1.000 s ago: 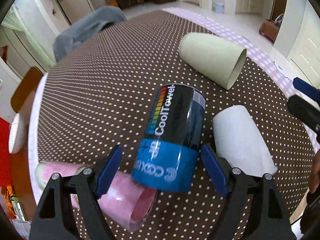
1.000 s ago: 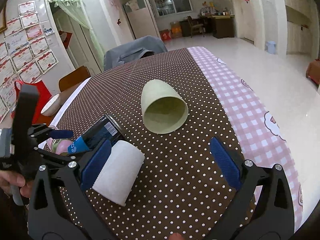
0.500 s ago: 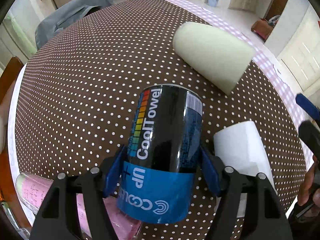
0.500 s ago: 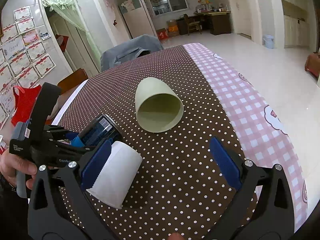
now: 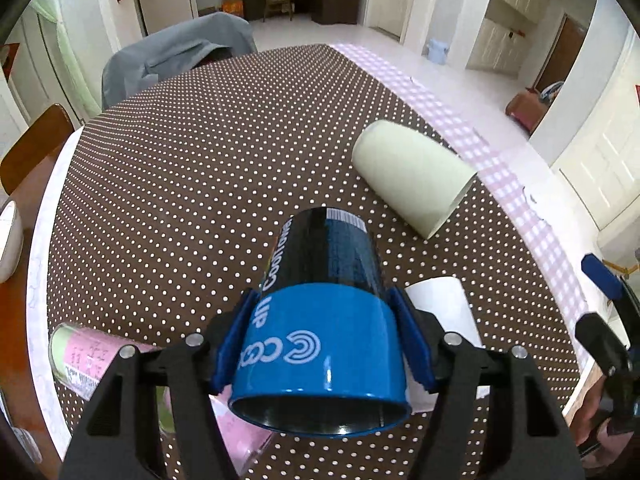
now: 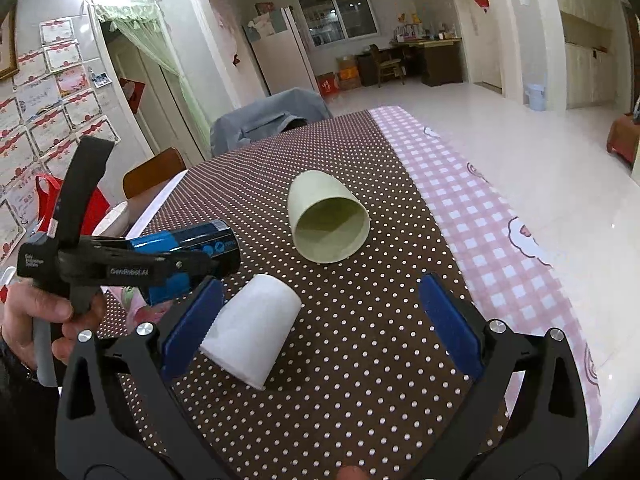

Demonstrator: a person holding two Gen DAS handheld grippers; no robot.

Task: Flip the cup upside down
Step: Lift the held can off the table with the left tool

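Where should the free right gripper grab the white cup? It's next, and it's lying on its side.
Grip the white cup across its mid-wall, coming down from above with the right gripper. It lies with its open rim toward the camera, and its tapered sides already sit between the open fingers.

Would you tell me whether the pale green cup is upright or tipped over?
Tipped over: the pale green cup lies on its side on the dotted tablecloth, open mouth facing the right wrist camera.

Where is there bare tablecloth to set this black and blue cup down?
Bare dotted cloth lies ahead of the black and blue cup toward the grey-draped chair, left of the pale green cup. Crowded near edge: white cup, pink cup.
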